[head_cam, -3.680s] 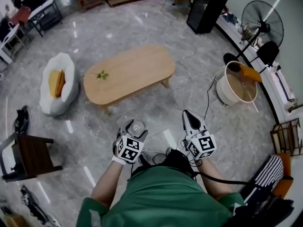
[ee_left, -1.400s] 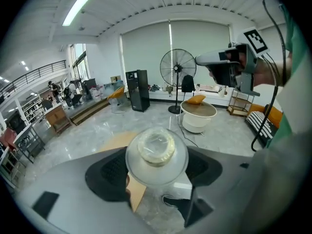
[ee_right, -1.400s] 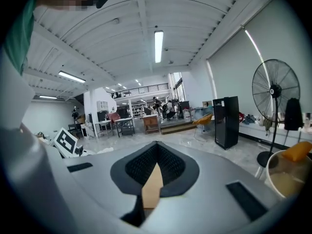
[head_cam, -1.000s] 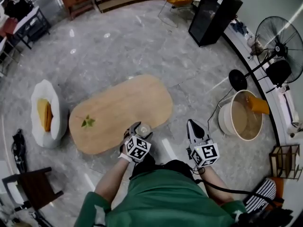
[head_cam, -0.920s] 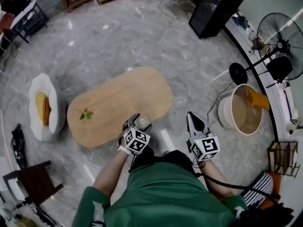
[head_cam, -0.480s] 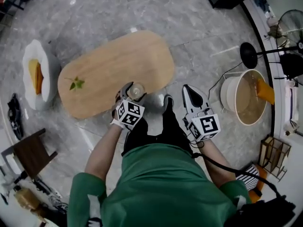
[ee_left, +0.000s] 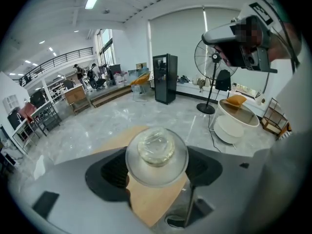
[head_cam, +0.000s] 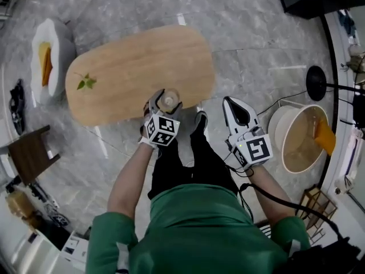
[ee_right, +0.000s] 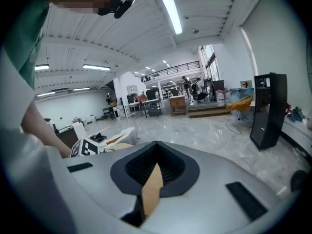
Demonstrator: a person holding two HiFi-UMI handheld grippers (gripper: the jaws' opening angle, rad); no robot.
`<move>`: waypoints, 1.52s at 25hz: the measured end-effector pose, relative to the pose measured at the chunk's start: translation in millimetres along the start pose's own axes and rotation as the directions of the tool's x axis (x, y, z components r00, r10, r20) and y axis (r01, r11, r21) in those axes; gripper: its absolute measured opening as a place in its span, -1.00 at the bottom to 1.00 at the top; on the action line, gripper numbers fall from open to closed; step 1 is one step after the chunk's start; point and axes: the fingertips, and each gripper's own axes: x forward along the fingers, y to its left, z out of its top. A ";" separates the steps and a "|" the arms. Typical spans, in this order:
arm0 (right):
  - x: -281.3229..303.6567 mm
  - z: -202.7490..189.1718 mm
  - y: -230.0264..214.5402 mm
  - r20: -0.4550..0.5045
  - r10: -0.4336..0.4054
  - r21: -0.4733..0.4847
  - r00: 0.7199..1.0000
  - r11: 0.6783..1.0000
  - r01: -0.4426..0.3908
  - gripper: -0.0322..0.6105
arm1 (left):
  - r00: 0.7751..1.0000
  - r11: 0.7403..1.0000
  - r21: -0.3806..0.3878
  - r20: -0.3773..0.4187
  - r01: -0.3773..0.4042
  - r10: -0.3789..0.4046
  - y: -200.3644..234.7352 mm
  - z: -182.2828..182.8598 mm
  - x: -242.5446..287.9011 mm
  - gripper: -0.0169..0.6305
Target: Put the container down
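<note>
A small clear round container [head_cam: 167, 101] with a knobbed lid is clamped in my left gripper [head_cam: 163, 105], which is shut on it. It hangs just over the near edge of the oval wooden table [head_cam: 137, 67]. In the left gripper view the container [ee_left: 156, 155] fills the gap between the dark pads [ee_left: 113, 171], with the tabletop [ee_left: 156, 204] below it. My right gripper [head_cam: 234, 107] is shut and holds nothing, out over the floor to the right of the table. A green leaf [head_cam: 85, 83] lies on the table's left end.
A white armchair with an orange cushion [head_cam: 48, 55] stands left of the table. A dark wooden chair [head_cam: 27, 158] is at the near left. A round white tub [head_cam: 297, 138], a fan base [head_cam: 318, 83] and cables lie to the right. The person's shoe [head_cam: 199, 121] is by the table edge.
The person has walked up to the table. My left gripper, still holding the container, has gone from over the floor to over the table's near edge. My right gripper stayed shut.
</note>
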 end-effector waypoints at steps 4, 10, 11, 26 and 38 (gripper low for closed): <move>20.5 -25.7 -17.3 -0.041 0.035 -0.033 0.999 0.999 -0.036 -0.86 | 1.000 1.000 -0.017 -0.011 0.001 -0.001 -1.0 -17.0 38.6 0.11; 54.1 -73.1 -35.4 -0.095 0.023 -0.005 0.995 1.000 -0.024 -0.86 | 0.999 1.000 0.002 -0.038 0.017 -0.017 9.9 -58.3 101.8 0.11; 58.9 -84.3 -34.1 -0.111 0.024 0.001 0.994 1.000 -0.024 -0.86 | 0.999 1.000 -0.002 -0.045 0.019 -0.019 11.9 -68.6 110.3 0.11; 102.6 -173.2 -34.4 -0.224 0.069 0.024 0.972 0.998 -0.065 -0.86 | 0.992 0.999 -0.035 -0.124 -0.008 0.003 39.9 -150.4 187.6 0.11; 89.4 -193.3 -25.1 -0.252 0.072 0.046 0.965 0.997 -0.063 -0.86 | 0.984 0.998 -0.053 -0.177 -0.029 0.020 44.9 -176.9 215.1 0.11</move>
